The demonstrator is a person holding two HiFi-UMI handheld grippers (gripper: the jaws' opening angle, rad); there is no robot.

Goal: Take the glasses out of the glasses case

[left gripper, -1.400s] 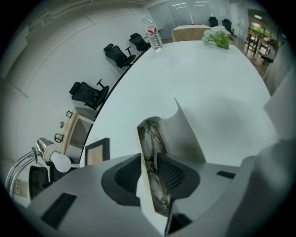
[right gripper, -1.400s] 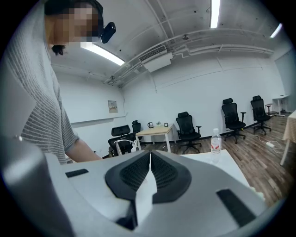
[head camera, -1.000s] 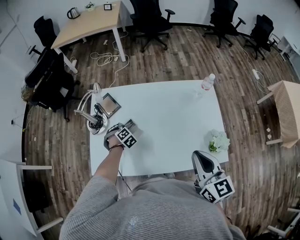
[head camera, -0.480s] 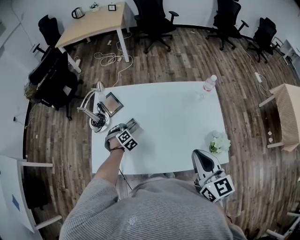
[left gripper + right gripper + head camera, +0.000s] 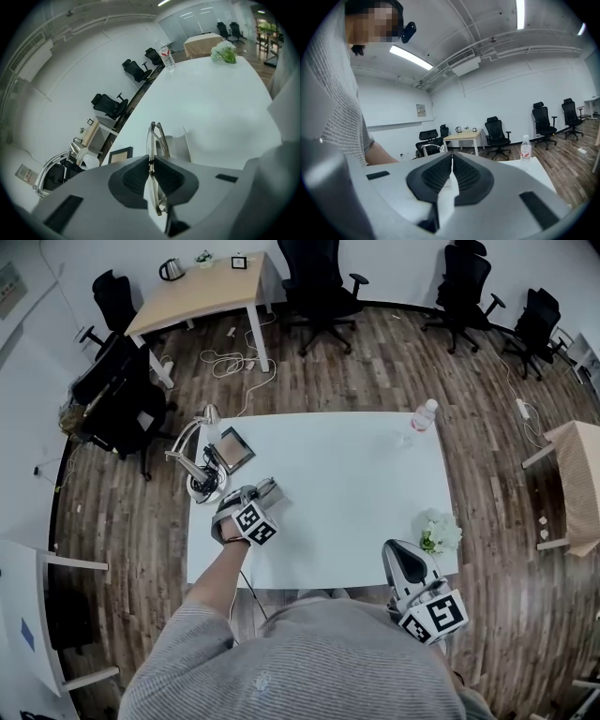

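While our left gripper [image 5: 150,161] clamps its jaws on the thin, clear-rimmed folded glasses [image 5: 155,135], with the open white glasses case [image 5: 180,146] just beyond on the white tabletop [image 5: 211,93], we judge them light, stiff and fragile: pinch the rim, never the lenses. Our right gripper [image 5: 451,164] has its jaws together, empty.

White table [image 5: 347,493], lamp [image 5: 204,486], dark frame [image 5: 230,448], water bottle [image 5: 422,416], flowers [image 5: 439,533], glasses case [image 5: 265,489]

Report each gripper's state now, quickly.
Left gripper: closed on the glasses.
Right gripper: closed, holding nothing.
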